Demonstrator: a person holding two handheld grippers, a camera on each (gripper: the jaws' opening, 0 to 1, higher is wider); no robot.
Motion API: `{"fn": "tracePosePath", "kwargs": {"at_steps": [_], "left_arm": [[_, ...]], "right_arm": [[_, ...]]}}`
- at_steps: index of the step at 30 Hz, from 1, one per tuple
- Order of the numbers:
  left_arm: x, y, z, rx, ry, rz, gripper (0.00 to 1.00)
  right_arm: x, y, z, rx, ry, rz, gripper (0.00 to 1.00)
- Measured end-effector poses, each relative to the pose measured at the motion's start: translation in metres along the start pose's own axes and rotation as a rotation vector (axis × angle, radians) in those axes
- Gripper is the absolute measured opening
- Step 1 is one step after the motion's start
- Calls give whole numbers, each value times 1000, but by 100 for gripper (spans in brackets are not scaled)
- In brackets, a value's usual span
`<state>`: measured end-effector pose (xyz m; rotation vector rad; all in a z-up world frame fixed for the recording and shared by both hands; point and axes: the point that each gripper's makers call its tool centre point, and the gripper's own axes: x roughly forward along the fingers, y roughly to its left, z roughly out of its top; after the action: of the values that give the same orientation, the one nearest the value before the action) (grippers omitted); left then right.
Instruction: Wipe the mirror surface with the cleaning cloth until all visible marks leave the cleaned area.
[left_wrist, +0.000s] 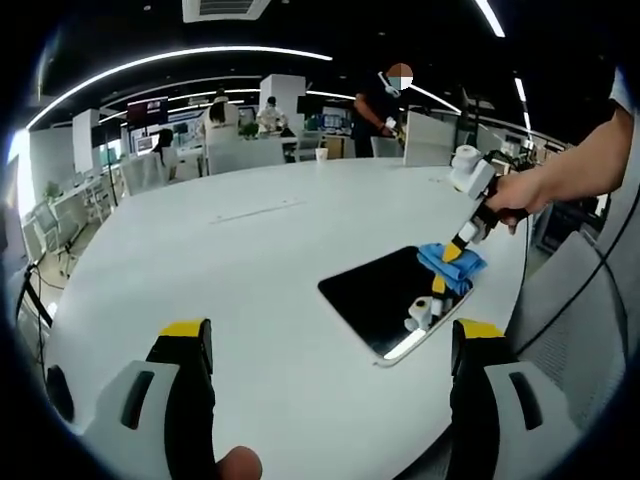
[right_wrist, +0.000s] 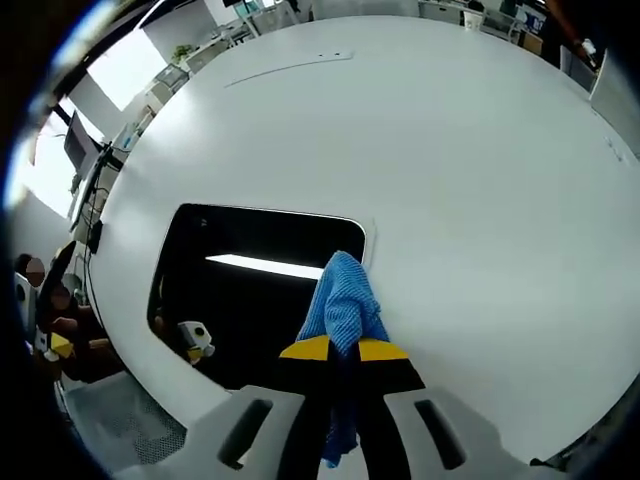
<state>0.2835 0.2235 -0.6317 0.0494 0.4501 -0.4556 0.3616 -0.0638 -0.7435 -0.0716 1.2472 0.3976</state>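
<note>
Your right tool (right_wrist: 343, 352) has its yellow-tipped jaws pressed together on the blue cleaning cloth (right_wrist: 343, 300), a soft, ribbed weave bunched into a fold that rises ahead of the tips and trails down between the jaws. In the left gripper view that same right tool (left_wrist: 462, 245) comes in from the right, held in your hand (left_wrist: 522, 190), with the cloth (left_wrist: 452, 265) pressed down on the far right corner of the mirror (left_wrist: 375, 295).

Your left tool (left_wrist: 330, 345) hovers above the near part of the desk with its dark, yellow-capped jaws spread wide apart and nothing between them.

The mirror (right_wrist: 250, 290) is a flat, dark rectangle with rounded corners and a thin pale rim, lying flat on the desk (right_wrist: 470, 170). Its glossy face reflects a bright strip of ceiling light and a small image of the tool. The cloth sits at the mirror's edge, partly on the glass.

The desk (left_wrist: 240, 260) is broad, round-edged, smooth and matte white. Beyond its far edge stand office chairs, screens and people.
</note>
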Motion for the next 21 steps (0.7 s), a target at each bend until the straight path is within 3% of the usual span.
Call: {"fn": "tracePosePath", "kwargs": {"at_steps": [21], "left_arm": [[-1,0,-3,-2,-2,-5,98]], "right_arm": [[-7,7,-26,2,1,-3,2]]}}
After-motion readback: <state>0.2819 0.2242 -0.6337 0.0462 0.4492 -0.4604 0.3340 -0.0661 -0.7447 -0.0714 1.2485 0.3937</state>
